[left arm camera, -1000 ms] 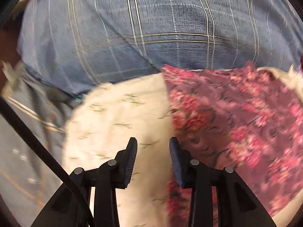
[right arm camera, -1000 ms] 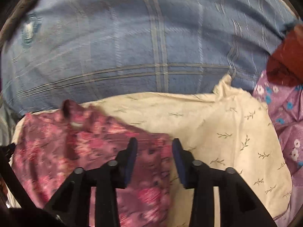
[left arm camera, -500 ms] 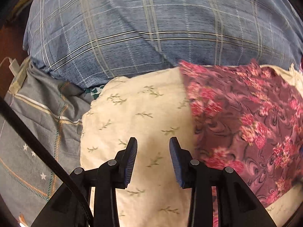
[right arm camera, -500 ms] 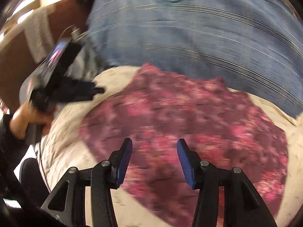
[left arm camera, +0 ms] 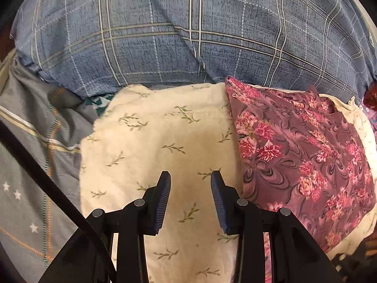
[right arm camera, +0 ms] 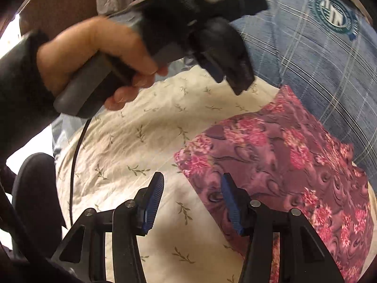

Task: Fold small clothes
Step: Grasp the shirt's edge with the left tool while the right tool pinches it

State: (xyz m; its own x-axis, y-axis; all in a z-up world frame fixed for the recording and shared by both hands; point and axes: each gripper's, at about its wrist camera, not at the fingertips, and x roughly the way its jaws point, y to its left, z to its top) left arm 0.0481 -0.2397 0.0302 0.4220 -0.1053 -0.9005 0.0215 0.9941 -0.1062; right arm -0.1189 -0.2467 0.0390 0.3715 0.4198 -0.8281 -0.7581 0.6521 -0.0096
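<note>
The left gripper hangs with its jaws spread and empty above the cream leaf-print cloth. The right gripper is spread too, holding nothing, over the near corner of the pink flowered garment, which lies flat on that cloth. From the right wrist camera, a hand grips the other tool's handle. A blue plaid pillow sits behind

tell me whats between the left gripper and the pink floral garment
Only bare cream leaf-print cloth lies between the open left gripper and the pink floral garment, as the left wrist view shows.
</note>
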